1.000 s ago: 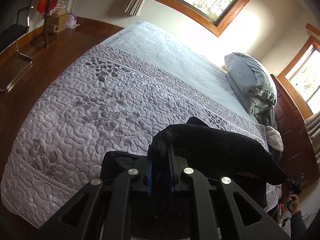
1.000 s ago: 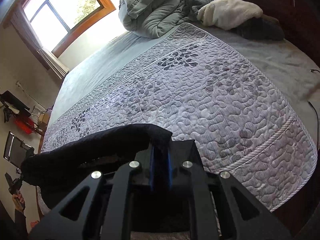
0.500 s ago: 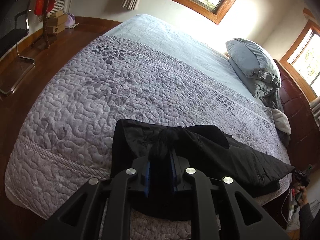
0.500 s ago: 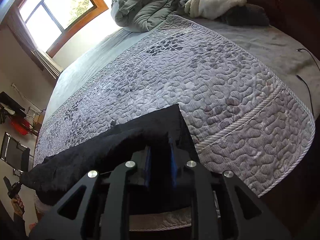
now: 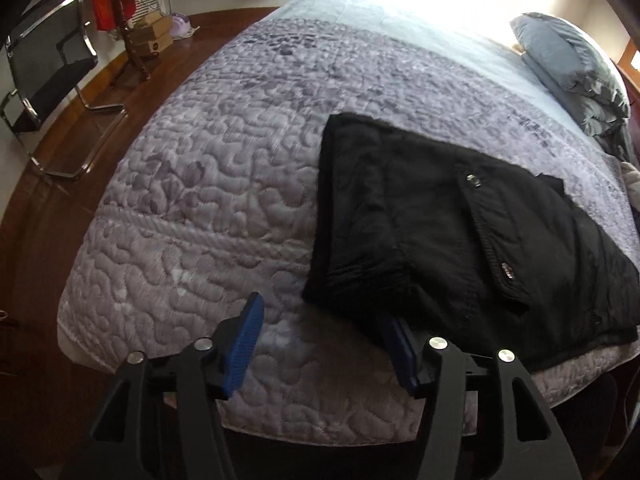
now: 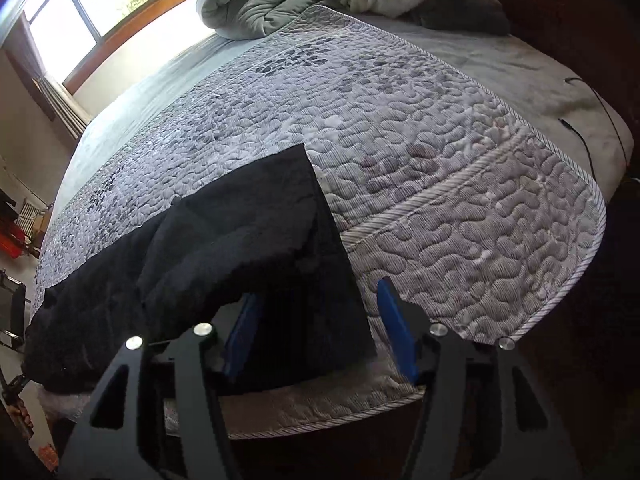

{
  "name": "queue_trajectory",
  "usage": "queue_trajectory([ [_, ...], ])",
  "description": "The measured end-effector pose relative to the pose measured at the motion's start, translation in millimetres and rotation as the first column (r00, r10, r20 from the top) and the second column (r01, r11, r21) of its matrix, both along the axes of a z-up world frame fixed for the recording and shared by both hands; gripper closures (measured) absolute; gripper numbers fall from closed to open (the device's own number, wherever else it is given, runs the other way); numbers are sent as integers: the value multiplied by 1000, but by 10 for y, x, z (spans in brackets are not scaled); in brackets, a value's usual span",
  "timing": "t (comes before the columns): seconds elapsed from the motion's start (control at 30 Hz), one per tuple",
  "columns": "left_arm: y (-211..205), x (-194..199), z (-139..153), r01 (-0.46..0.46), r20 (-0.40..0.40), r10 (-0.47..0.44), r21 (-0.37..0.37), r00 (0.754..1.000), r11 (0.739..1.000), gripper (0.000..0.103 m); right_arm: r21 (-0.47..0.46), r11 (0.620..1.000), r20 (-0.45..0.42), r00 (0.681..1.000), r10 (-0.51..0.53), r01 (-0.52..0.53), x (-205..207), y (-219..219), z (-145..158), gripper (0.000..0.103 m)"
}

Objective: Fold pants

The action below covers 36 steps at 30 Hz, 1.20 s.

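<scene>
Now black fleecy pants (image 5: 460,232) flat on quilted bedspread (image 5: 200,208); left gripper (image 5: 324,344), right gripper (image 6: 320,328) just released.

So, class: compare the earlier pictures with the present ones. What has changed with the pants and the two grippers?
Both grippers lowered the black pants onto the quilt, then let go. The left gripper and right gripper have just been opening, and their blue fingers now stand apart. The pants lie flat near the bed's edge. The pillows are unchanged.
</scene>
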<state>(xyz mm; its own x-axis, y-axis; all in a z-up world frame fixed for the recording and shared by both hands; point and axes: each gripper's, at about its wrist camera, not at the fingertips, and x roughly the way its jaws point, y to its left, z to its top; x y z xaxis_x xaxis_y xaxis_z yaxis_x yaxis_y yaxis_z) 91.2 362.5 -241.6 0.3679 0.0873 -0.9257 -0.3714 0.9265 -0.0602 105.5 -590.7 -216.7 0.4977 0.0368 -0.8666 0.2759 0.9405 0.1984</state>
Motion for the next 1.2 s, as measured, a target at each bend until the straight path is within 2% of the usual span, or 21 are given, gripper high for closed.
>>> queue_trajectory([
  [0.07,99,-122,-117,-62,-54,63,26,997,998,37,58,997,-41,998,-39,41,-105,-99,-112,39],
  [0.17,241,-352,-174,-160,-43,159,-23,986,987,32,221,963,-66,987,-145,156,-338,-297,-266,37],
  [0.23,273,-508,-100,-207,28,210,-95,977,974,30,368,905,-40,976,-213,212,-501,-393,-322,36],
  [0.3,277,-625,2,-234,126,262,-198,957,952,19,487,842,-9,965,-261,232,-605,-425,-364,36],
  [0.4,196,-633,71,-215,225,304,-346,926,913,13,589,767,3,949,-315,253,-616,-411,-436,36],
  [0.43,147,-580,71,-201,233,300,-371,925,907,13,613,749,8,946,-323,251,-586,-389,-466,36],
  [0.6,-71,-291,-17,-158,220,281,-451,934,878,12,652,708,3,933,-359,271,-387,-317,-589,40],
  [0.7,-163,-167,-125,-157,192,283,-492,940,856,12,626,708,-58,924,-377,328,-274,-302,-712,41],
  [0.8,-194,-106,-219,-186,170,317,-526,933,830,12,624,700,-72,918,-390,347,-201,-299,-794,40],
  [0.87,-222,-72,-253,-190,162,324,-544,932,818,13,638,682,-77,912,-404,357,-170,-314,-835,40],
  [0.93,-262,-22,-260,-191,158,315,-524,936,830,17,643,673,-80,906,-416,365,-145,-330,-839,40],
  [1.0,-272,16,-257,-207,145,314,-494,938,845,42,638,678,-72,906,-417,363,-139,-353,-825,40],
  [1.03,-259,19,-256,-218,139,322,-487,936,846,46,636,680,-69,905,-420,364,-124,-361,-812,43],
  [1.07,-231,19,-252,-227,135,331,-491,934,841,56,635,681,-67,905,-421,364,-114,-366,-801,48],
  [1.1,-199,18,-241,-230,135,338,-500,932,835,63,631,684,-69,904,-421,366,-101,-388,-798,57],
  [1.13,-173,25,-228,-230,135,339,-504,931,833,67,630,685,-67,904,-422,366,-94,-395,-787,77],
  [1.2,-120,37,-184,-230,135,336,-496,932,837,83,628,692,-56,907,-417,357,-81,-401,-748,89],
])
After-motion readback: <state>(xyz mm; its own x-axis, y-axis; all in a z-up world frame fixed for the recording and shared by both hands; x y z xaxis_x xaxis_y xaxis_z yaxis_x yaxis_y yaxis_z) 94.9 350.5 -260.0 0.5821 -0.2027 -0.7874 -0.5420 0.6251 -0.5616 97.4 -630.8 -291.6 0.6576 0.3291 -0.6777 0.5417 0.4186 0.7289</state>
